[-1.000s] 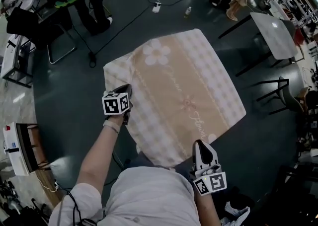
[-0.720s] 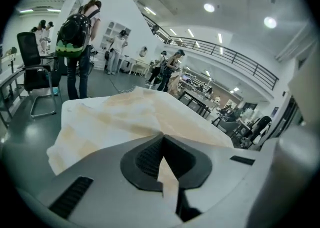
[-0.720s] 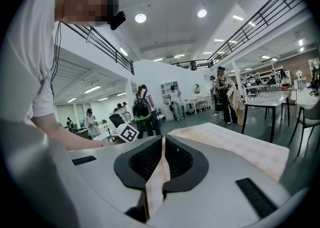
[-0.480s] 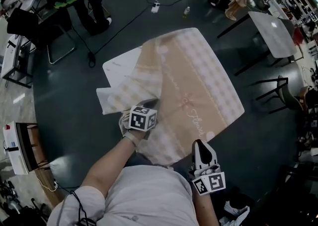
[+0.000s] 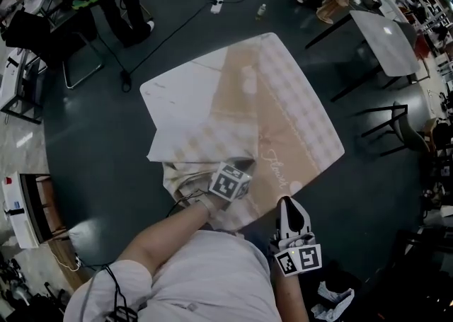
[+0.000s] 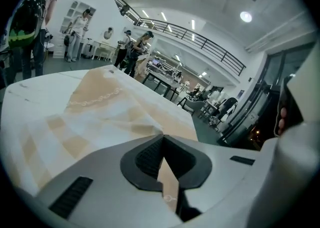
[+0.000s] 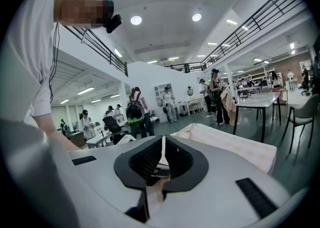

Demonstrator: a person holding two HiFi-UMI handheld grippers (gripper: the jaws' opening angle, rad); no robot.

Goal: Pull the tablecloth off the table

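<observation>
Left tool and right tool each pinch the tablecloth — near edge, bunched under the left.

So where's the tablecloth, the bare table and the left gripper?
tablecloth point(image 5: 301, 119): head view, its flat checked part.
table point(image 5: 180, 94): head view, uncovered top.
left gripper point(image 6: 163, 142): left gripper view, between the jaw tips.

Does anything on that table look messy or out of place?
The tablecloth sits askew: its left part is folded over and bunched at the near edge, leaving the white table bare there. Both the left gripper and right gripper are shut on the cloth.
</observation>
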